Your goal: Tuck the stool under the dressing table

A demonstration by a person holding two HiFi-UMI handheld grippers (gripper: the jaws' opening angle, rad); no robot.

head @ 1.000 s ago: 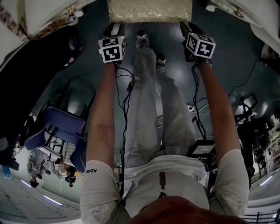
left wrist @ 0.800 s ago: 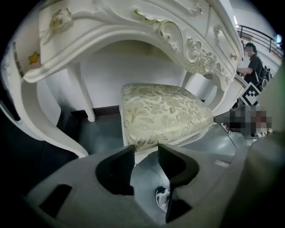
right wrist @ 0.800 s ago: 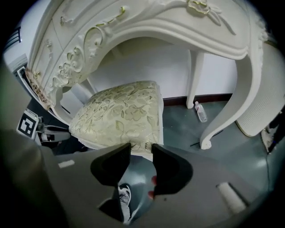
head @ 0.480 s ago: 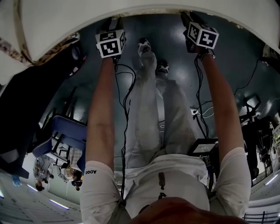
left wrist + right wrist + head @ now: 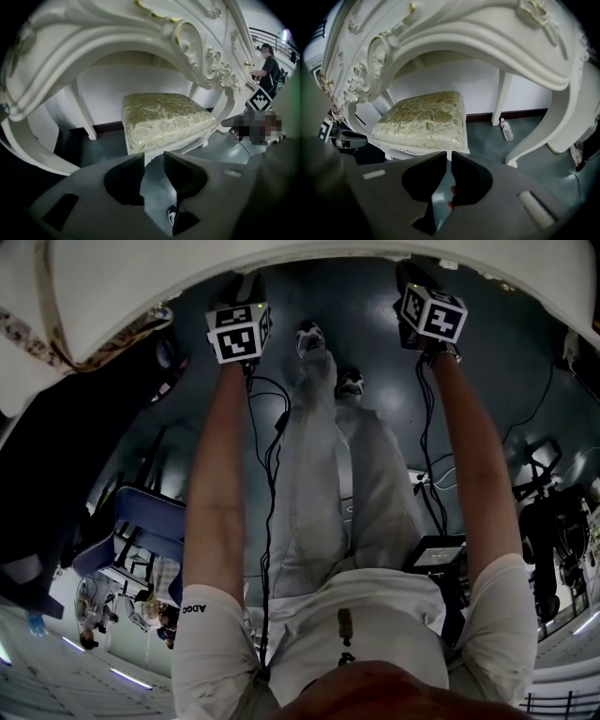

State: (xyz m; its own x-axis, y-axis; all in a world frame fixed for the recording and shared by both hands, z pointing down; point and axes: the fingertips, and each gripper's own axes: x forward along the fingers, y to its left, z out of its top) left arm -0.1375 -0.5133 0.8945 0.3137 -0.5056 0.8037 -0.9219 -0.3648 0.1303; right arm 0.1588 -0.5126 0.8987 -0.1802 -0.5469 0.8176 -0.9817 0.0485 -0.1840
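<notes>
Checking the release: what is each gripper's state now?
Left gripper: open, empty, jaws just narrowed.
Right gripper: barely open, empty, just closed to a slit.

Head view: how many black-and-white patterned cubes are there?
2. The left cube sits at the end of the person's left arm, upper left; the right cube at the end of the right arm, upper right. None seems hidden.
</notes>
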